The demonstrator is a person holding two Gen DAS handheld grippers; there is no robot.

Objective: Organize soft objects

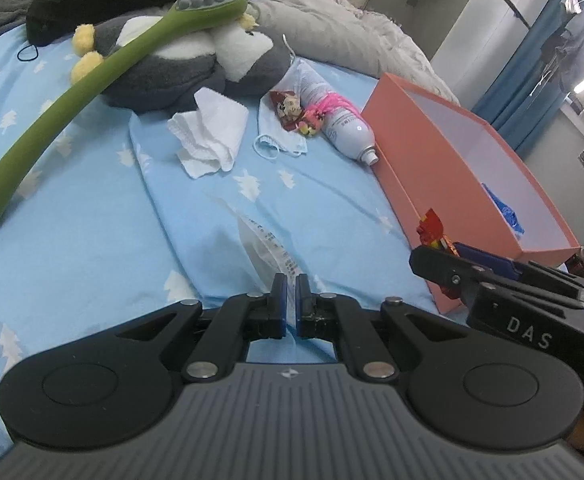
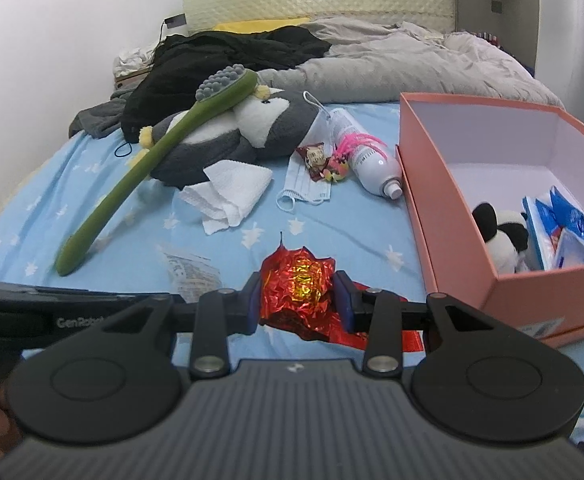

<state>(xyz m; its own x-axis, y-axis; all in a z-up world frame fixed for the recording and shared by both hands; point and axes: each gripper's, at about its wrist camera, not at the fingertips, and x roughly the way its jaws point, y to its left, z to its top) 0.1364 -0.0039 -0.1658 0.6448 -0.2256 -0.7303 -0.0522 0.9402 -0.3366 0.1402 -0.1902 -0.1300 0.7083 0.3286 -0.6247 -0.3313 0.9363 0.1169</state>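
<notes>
1. Right gripper clamps a crumpled red foil packet above the blue sheet, just left of the pink box.
2. Left gripper is pinched shut on a clear plastic bag.
3. Inside the box lie a panda plush and blue-white packets.
4. A green massage brush rests across the penguin plush.

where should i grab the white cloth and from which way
Take the white cloth at its raised folded ridge at the top, coming down from above. It lies crumpled on the sheet, so that hump gives the fingers something to pinch, while the flat edges hug the bed. Its upper edge sits against the penguin plush, so approach from the near, open side.
</notes>
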